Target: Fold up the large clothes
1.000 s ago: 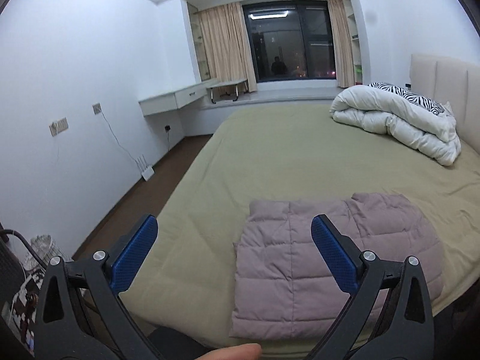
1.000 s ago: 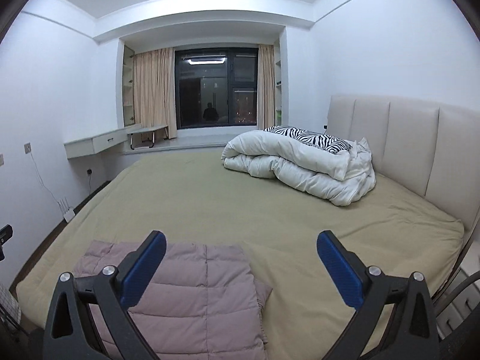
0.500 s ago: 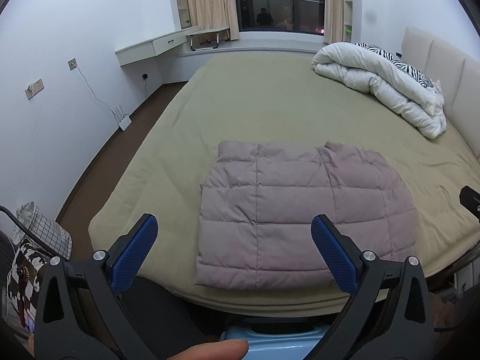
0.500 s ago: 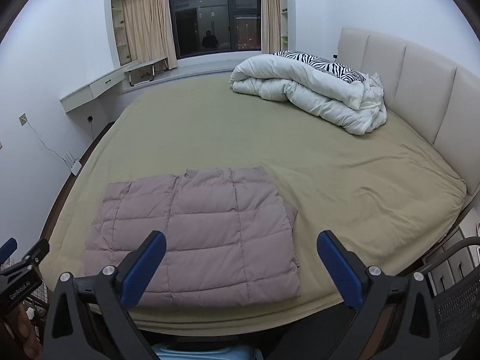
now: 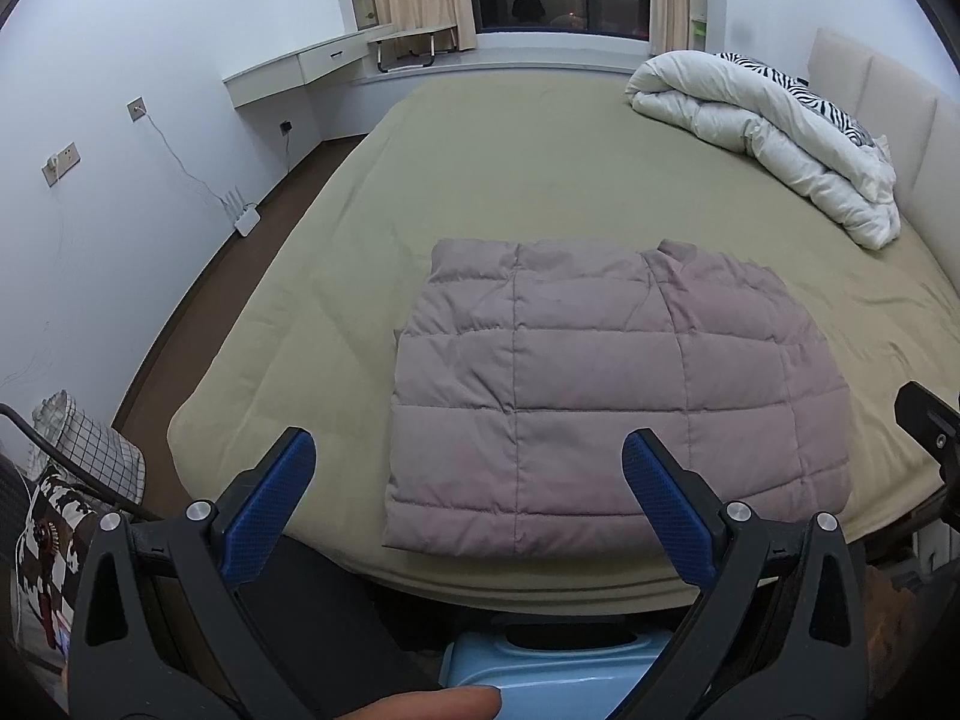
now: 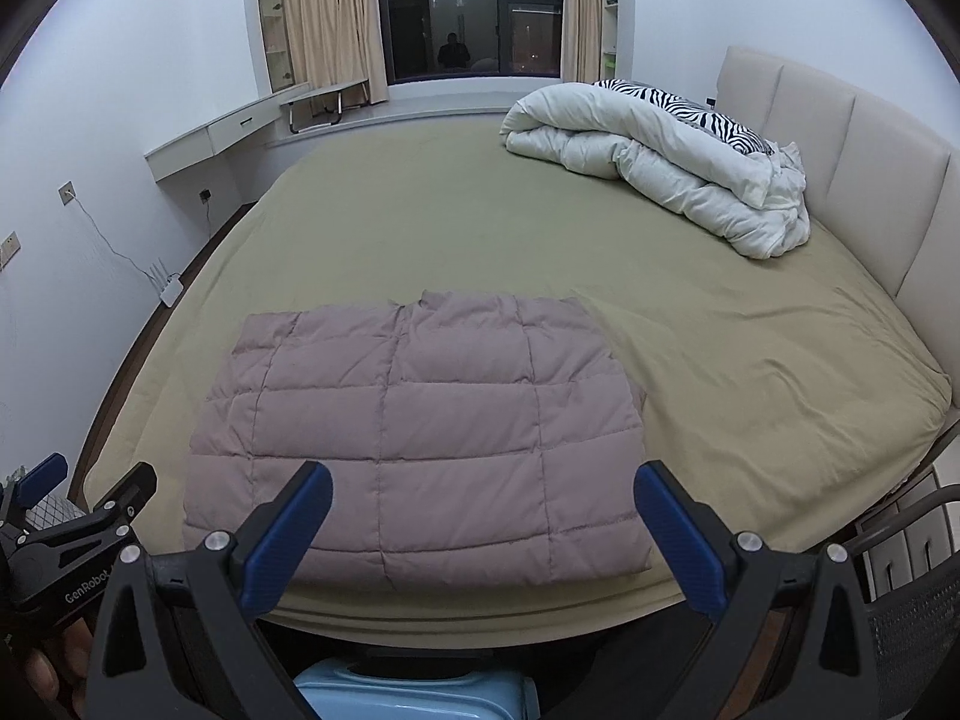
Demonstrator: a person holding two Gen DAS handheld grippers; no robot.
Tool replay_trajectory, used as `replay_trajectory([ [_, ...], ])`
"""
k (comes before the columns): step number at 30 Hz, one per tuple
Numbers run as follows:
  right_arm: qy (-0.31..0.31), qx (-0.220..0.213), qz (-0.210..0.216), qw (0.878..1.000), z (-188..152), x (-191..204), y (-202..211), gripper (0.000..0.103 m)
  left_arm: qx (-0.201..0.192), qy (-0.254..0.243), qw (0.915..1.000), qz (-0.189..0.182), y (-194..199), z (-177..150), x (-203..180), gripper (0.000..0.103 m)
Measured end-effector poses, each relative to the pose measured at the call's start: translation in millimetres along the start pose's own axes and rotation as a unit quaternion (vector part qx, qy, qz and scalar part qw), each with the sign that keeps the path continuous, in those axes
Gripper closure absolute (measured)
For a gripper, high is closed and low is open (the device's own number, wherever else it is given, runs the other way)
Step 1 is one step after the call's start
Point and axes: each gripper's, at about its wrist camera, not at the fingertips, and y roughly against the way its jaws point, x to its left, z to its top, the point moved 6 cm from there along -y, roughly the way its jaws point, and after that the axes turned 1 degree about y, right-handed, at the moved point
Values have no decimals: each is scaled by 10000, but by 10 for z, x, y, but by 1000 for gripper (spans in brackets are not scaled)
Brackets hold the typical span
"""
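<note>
Two grippers: both held above the near edge of the bed, neither touching anything.
Left gripper (image 5: pixel 468 468): blue-padded fingers spread wide, nothing between them; the folded garment's near-left portion shows through the gap.
Right gripper (image 6: pixel 483 498): fingers likewise spread wide and empty; the garment's near edge shows between them.
Cross view: the left gripper (image 6: pixel 84 516) appears at the lower left of the right wrist view, apart from the garment; a black part of the right gripper shows at the right border of the left wrist view.
Quilted jacket (image 5: pixel 612 402): mauve-pink, folded into a flat rectangle, lying on the bed close to its near edge, nearer the left corner than the headboard side; a small fabric tab protrudes from its right edge in the right wrist view (image 6: pixel 414 426).
Bed (image 5: pixel 540 180): olive-green sheet, lightly creased, bare around the jacket.
Duvet (image 6: pixel 660 162): white, bundled at the far right corner against the headboard (image 6: pixel 840 144), well apart from the jacket.
Zebra-print pillow (image 6: pixel 690 111): lying on top of the duvet.
Obstructions: a light-blue hard case (image 6: pixel 414 699) stands below the near edge of the bed, under the grippers; a mesh chair (image 6: pixel 912 612) is at the near right corner; a checked basket (image 5: pixel 96 450) is on the floor left of the bed.
Background: a white wall desk (image 5: pixel 300 63), curtains (image 6: pixel 324 12), a dark window (image 6: pixel 468 6) and a white router (image 5: pixel 246 219) on the floor by the left wall.
</note>
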Motion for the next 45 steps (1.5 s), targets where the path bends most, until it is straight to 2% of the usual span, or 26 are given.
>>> replay_trajectory([
  [19,110,187,-73,9997,-48,22,-105,0,97,-28,9999,50,-178,-18,-39,0],
  [45,148,201,-80,9997,-32,52,-114,0,67,-5,10000,55,-156,-4,-78,0],
])
